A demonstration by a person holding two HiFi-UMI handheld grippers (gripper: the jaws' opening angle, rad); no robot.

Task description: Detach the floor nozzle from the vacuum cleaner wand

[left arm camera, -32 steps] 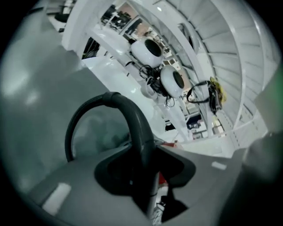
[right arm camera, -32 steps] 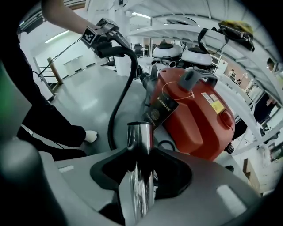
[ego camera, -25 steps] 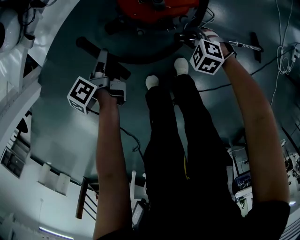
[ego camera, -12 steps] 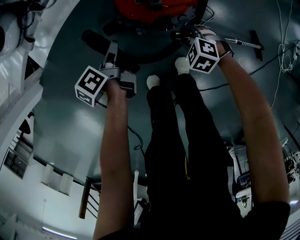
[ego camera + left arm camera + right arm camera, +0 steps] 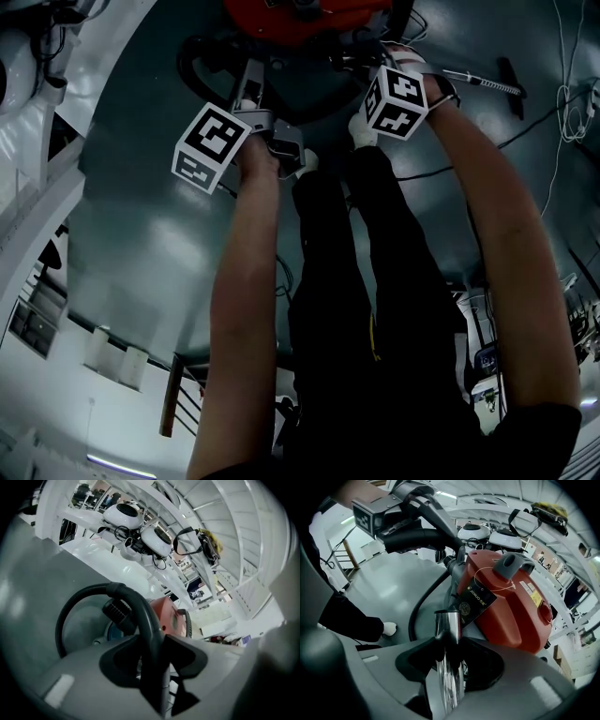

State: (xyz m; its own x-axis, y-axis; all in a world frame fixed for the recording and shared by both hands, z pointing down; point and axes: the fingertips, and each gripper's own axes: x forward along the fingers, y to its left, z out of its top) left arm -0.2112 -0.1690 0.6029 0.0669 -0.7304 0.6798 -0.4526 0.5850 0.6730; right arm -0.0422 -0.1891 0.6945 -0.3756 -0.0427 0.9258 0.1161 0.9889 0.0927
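The floor nozzle point(image 5: 512, 89) appears to be the small dark crosspiece at the upper right of the head view, though it is too small there to be sure. It sits at the far end of the chrome wand point(image 5: 483, 85), whose long axis runs almost level across the frame from the right gripper point(image 5: 449, 667) toward the right edge. That gripper is by far the nearer one. Its jaws are closed on the wand near the opposite end, which shows just past the pads and points at the red vacuum cleaner body point(image 5: 506, 602), so the nozzle lies behind its camera. The left gripper point(image 5: 151, 665) is well apart, at upper centre-left of the head view, with its jaws partly closed and clamped on the black hose tube point(image 5: 140, 616). Reaching the nozzle joint would likely mean one gripper travelling rightward along the wand. Only the head view shows the nozzle. The right gripper view confirms the grip on the chrome tube and shows the left gripper at its upper left. The left gripper view shows the hose's loop but neither wand nor nozzle.
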